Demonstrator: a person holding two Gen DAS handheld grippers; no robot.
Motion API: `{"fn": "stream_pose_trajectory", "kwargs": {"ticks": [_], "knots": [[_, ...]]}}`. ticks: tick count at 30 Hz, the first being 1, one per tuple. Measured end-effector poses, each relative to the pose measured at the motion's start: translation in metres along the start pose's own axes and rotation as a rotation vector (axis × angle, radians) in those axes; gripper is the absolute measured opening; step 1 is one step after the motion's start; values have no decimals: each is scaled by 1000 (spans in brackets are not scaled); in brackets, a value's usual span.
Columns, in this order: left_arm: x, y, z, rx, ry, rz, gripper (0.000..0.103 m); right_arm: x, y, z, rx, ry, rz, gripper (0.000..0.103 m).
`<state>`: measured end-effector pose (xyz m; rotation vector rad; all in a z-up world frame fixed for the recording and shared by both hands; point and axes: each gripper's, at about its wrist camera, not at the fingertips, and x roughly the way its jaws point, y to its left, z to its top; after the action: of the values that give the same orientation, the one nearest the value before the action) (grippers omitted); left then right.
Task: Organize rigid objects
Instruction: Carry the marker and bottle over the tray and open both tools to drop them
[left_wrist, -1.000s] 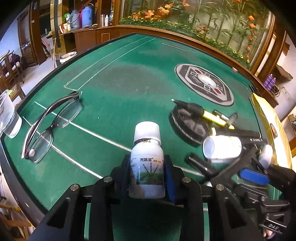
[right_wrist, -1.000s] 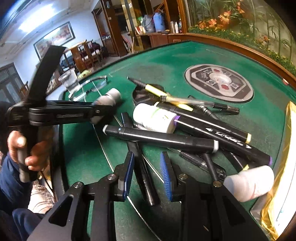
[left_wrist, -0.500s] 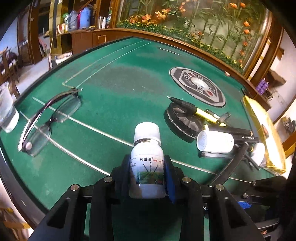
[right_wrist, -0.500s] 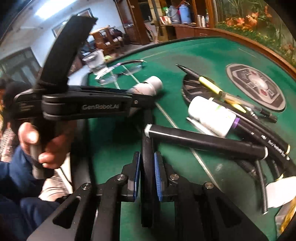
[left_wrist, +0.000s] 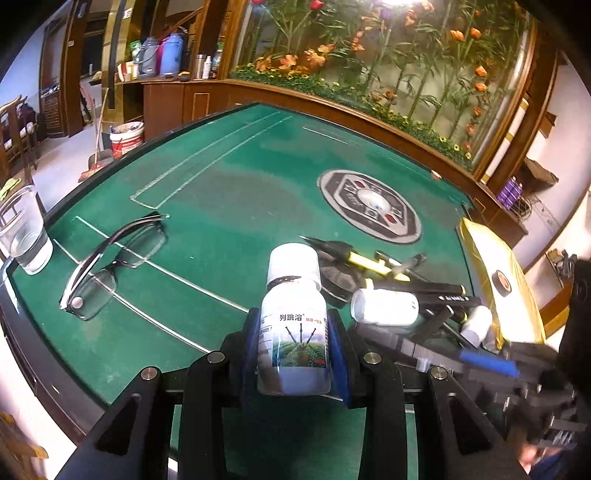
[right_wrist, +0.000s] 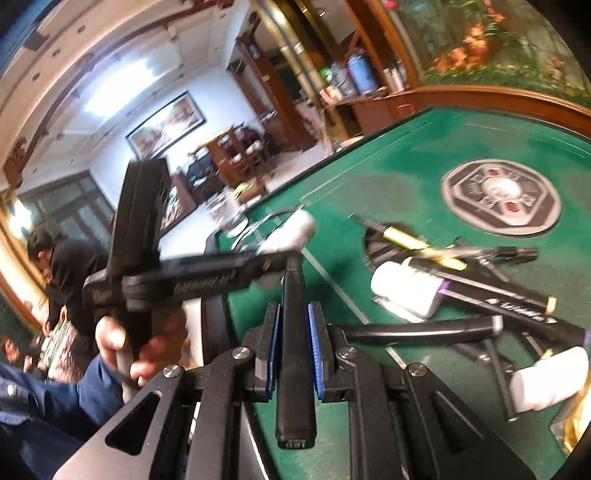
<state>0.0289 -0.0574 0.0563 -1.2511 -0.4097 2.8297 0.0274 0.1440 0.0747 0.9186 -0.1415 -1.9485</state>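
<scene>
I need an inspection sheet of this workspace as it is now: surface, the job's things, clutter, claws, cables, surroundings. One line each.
Surface: green felt table with white lines and a round centre panel.
Job's things: labelled white bottle upright in the left claw; black marker in the right claw; pile of markers and pens with a lying white bottle.
Clutter: eyeglasses, clear cup, gold package.
Claws: left claw shut on the bottle; right claw shut on the marker.
Cables: nothing seen.
Surroundings: flower mural, wooden cabinets, seated people at left.
</scene>
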Motion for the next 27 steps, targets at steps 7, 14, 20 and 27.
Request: {"fn": "stream_pose_trajectory", "kwargs": {"ticks": [7, 14, 20, 27], "knots": [[-5, -24, -4, 46, -3, -25, 36, -19, -18, 10, 86, -72, -61, 14], [-8, -48, -4, 81, 9, -68, 36, -50, -41, 19, 169, -164, -114, 14], [-9, -89, 3, 152, 16, -132, 36, -81, -63, 21, 250, -253, -167, 14], [0, -145, 9, 241, 43, -206, 36, -124, -96, 20, 364, -361, -290, 14]]}}
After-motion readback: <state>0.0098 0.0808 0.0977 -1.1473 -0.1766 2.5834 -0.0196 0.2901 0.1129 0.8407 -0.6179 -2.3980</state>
